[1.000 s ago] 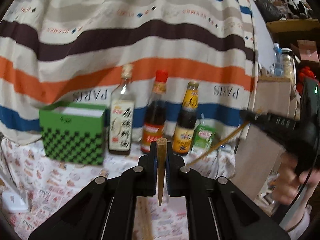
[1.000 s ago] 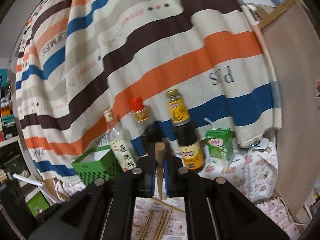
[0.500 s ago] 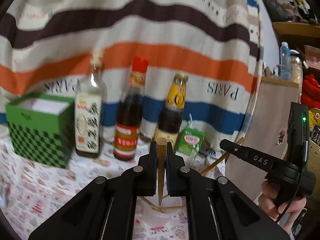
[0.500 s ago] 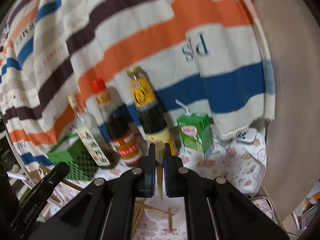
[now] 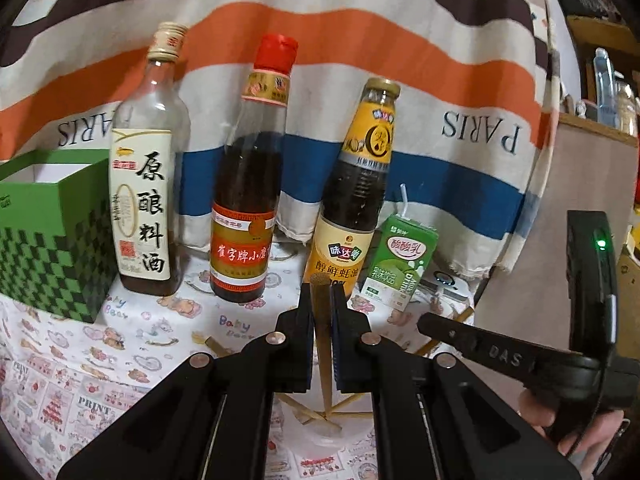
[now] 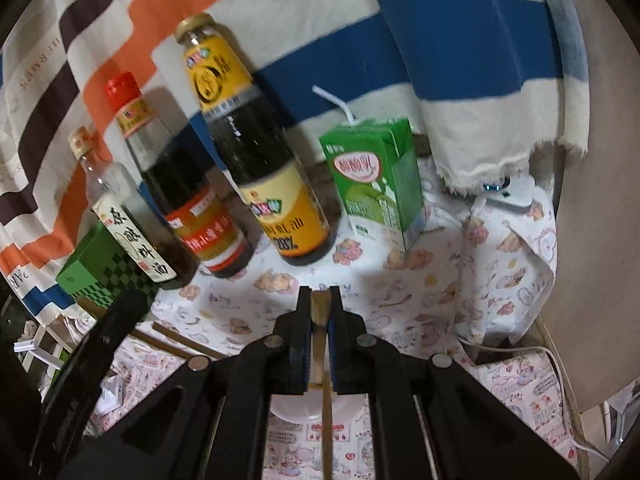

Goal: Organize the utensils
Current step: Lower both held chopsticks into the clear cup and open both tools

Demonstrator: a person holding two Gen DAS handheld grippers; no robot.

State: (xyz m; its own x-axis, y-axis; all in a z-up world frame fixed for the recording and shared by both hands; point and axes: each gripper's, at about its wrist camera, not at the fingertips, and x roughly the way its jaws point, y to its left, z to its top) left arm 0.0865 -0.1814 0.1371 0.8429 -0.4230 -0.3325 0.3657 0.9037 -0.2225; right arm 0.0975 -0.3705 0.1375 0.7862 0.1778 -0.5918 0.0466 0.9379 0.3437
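The green checkered box [image 5: 48, 240] is cut off at the left edge — the chopstick's [image 6: 326, 420] lower end leaves frame.

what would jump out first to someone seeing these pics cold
Three tall sauce bottles stand in a row before a boldly striped cloth, with a green drink carton at their right end and a green checkered box at their left. Up close, each gripper's fingers pinch a wooden chopstick: left gripper, right gripper.

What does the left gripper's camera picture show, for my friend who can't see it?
The black left gripper is shut on a thin wooden chopstick, above more loose chopsticks on a cartoon-printed tablecloth. Behind stand three tall glass sauce bottles.
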